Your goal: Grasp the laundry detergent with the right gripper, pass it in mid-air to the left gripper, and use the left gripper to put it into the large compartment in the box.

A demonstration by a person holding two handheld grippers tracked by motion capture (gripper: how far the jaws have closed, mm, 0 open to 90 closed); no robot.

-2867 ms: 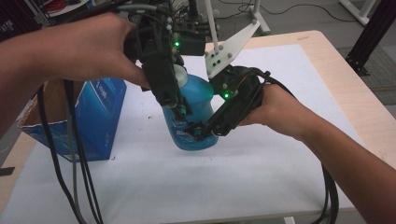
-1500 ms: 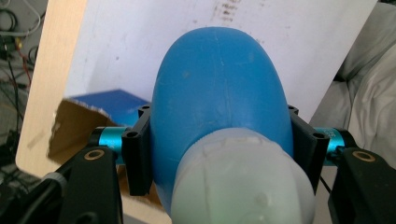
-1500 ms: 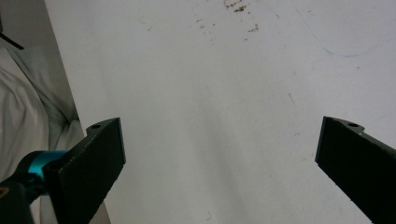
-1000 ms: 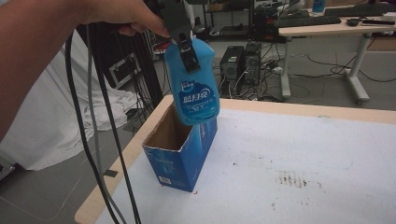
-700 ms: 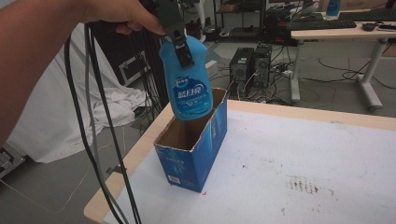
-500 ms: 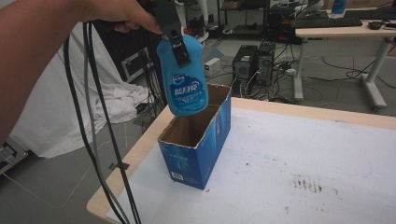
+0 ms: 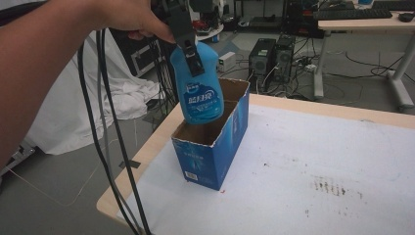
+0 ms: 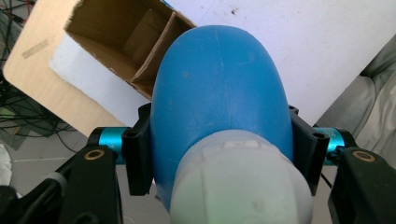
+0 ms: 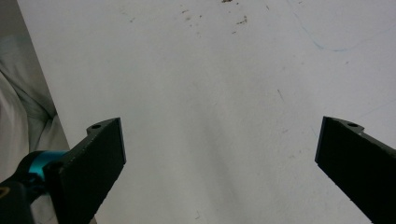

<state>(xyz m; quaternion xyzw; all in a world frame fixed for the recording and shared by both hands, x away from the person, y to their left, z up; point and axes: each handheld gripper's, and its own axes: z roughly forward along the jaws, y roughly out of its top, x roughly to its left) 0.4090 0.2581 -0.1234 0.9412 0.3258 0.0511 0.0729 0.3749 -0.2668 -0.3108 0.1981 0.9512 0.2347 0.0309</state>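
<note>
A blue bottle (image 7: 200, 90) with a white label hangs upright over the open top of a blue cardboard box (image 7: 215, 147), its base at the level of the box's rim. My left gripper (image 7: 192, 58) comes down from a hand at the top and is shut on the bottle's upper part. In the left gripper view the jaws press both sides of the bottle (image 8: 219, 88) just past its white cap (image 8: 238, 186), and the box (image 8: 123, 39) lies beyond, brown inside with a divider. My right gripper (image 9: 219, 158) stands wide open over the bare white table top (image 9: 210, 79).
The box stands near the left corner of the white-covered table (image 7: 318, 161), by its wooden edge (image 7: 147, 152). Black cables (image 7: 105, 127) hang from the left gripper beside the table. A white cloth (image 7: 78, 112), computer towers (image 7: 274, 56) and another desk (image 7: 362, 19) lie beyond.
Both grippers held the bottle low over the table beside the box; the right has let go. The left has lifted the bottle above the box and lowered it toward the opening.
</note>
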